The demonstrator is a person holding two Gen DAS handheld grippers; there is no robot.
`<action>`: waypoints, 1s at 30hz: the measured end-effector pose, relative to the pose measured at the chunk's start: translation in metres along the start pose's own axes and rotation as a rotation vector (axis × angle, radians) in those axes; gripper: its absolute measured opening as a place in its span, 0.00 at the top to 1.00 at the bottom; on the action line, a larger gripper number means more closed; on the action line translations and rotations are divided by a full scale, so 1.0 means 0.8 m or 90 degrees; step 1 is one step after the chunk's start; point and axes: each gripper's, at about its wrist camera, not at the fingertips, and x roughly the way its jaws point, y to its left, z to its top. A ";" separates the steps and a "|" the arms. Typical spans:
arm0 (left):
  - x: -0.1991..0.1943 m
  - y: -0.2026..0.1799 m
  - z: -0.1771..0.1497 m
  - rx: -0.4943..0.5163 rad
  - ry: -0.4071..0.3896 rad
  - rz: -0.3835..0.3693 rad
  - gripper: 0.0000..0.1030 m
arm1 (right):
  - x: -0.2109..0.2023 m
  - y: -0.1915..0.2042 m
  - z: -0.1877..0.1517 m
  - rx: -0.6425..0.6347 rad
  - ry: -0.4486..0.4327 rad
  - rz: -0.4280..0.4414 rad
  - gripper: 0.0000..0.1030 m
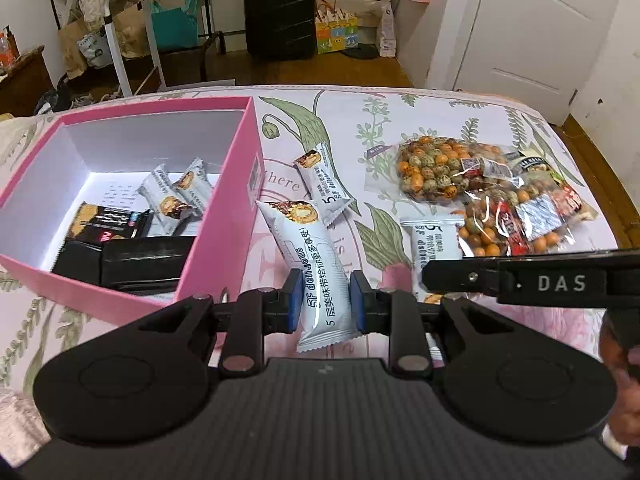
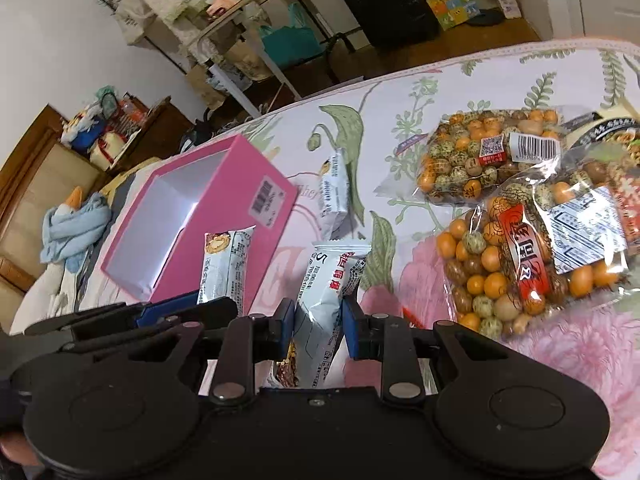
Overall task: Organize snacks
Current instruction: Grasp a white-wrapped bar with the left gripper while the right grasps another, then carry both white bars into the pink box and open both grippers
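Legibly, "DAS" on right gripper (image 1: 560, 284), "5" on snack bar (image 1: 324, 276)

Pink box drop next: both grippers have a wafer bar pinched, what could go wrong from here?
1. The left gripper pinches its wafer bar near the lower end; the long free end may swing and catch the pink box wall.
2. The right gripper sits close beside the left, so they could collide.
3. A third wafer bar lies beside the box and could be knocked.
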 end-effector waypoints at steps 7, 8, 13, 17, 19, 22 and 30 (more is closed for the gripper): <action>-0.035 0.009 -0.012 -0.008 0.025 -0.030 0.77 | -0.028 0.035 -0.015 -0.042 0.028 -0.009 0.70; -0.039 0.011 -0.014 -0.007 0.028 -0.028 0.77 | -0.032 0.040 -0.017 -0.047 0.030 -0.010 0.71; -0.061 0.021 -0.029 -0.003 0.037 -0.036 0.77 | -0.048 0.064 -0.029 -0.066 0.038 -0.013 0.70; -0.080 0.035 -0.038 -0.003 0.044 -0.042 0.77 | -0.053 0.081 -0.034 -0.078 0.048 0.000 0.70; -0.090 0.044 -0.037 -0.005 0.045 -0.040 0.77 | -0.053 0.090 -0.035 -0.080 0.059 0.007 0.70; -0.108 0.059 -0.036 -0.003 0.038 -0.038 0.77 | -0.052 0.104 -0.034 -0.092 0.070 0.007 0.70; -0.134 0.111 -0.013 0.014 0.017 -0.024 0.77 | -0.040 0.151 -0.012 -0.138 0.057 0.033 0.70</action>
